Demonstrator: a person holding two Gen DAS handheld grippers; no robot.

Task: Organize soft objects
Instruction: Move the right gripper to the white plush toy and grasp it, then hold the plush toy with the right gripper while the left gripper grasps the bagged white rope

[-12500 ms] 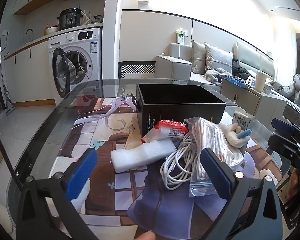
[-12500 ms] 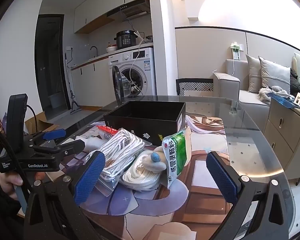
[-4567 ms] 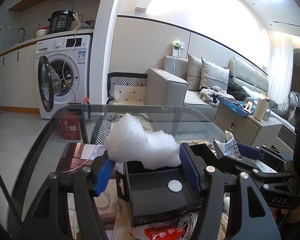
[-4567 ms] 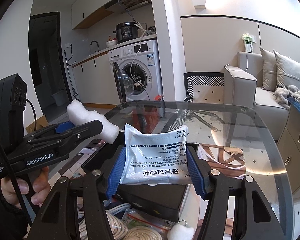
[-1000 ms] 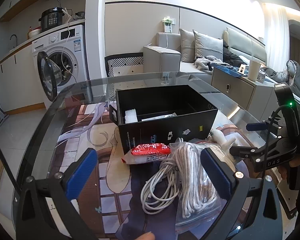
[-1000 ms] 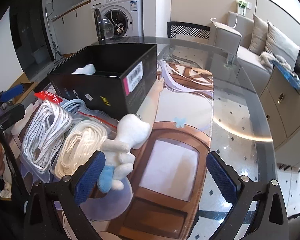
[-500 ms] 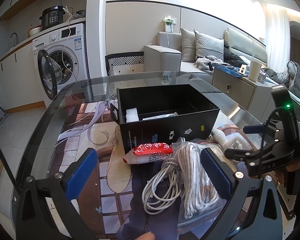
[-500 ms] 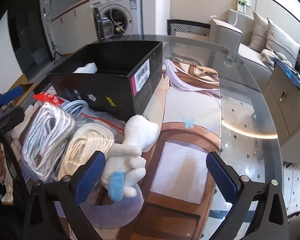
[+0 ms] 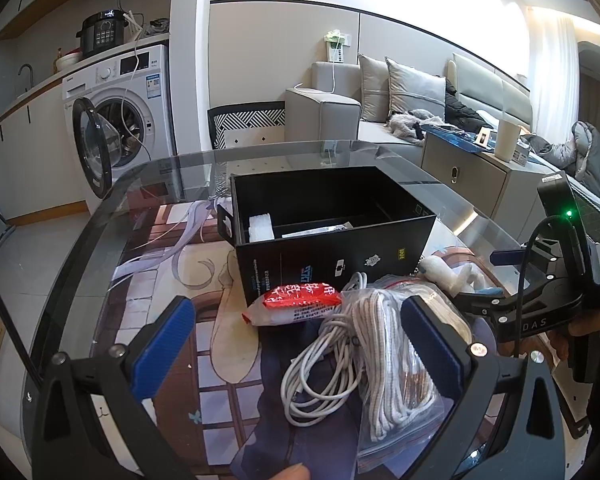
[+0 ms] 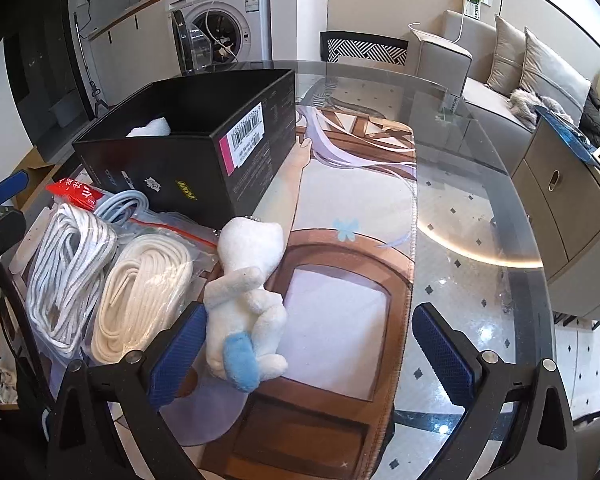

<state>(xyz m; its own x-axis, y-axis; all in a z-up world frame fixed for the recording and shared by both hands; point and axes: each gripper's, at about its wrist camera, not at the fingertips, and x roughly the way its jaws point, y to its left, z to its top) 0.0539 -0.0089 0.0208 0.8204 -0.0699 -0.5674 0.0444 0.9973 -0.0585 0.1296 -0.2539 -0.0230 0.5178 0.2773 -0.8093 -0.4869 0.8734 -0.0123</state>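
A black box (image 9: 332, 236) stands on the glass table, with white foam (image 9: 261, 229) and a flat packet (image 9: 320, 230) inside. In front of it lie a red-topped packet (image 9: 296, 304), a white cable coil (image 9: 320, 372) and bagged white rope (image 9: 388, 360). My left gripper (image 9: 300, 352) is open and empty above the cable. In the right wrist view, a white plush toy (image 10: 248, 300) with a blue foot lies next to my left fingertip (image 10: 180, 348). My right gripper (image 10: 308, 352) is open and empty just over the toy. The box (image 10: 188, 152) shows there too.
A printed mat (image 10: 348, 240) covers the table's middle. Two bags of rope (image 10: 100, 272) lie left of the toy. The glass table edge (image 10: 532, 280) curves at the right. A washing machine (image 9: 116, 120) and a sofa (image 9: 400, 96) stand beyond the table.
My right gripper has moved closer to the plush toy, which now sits by its left finger. My left gripper has barely moved. Both stay open.
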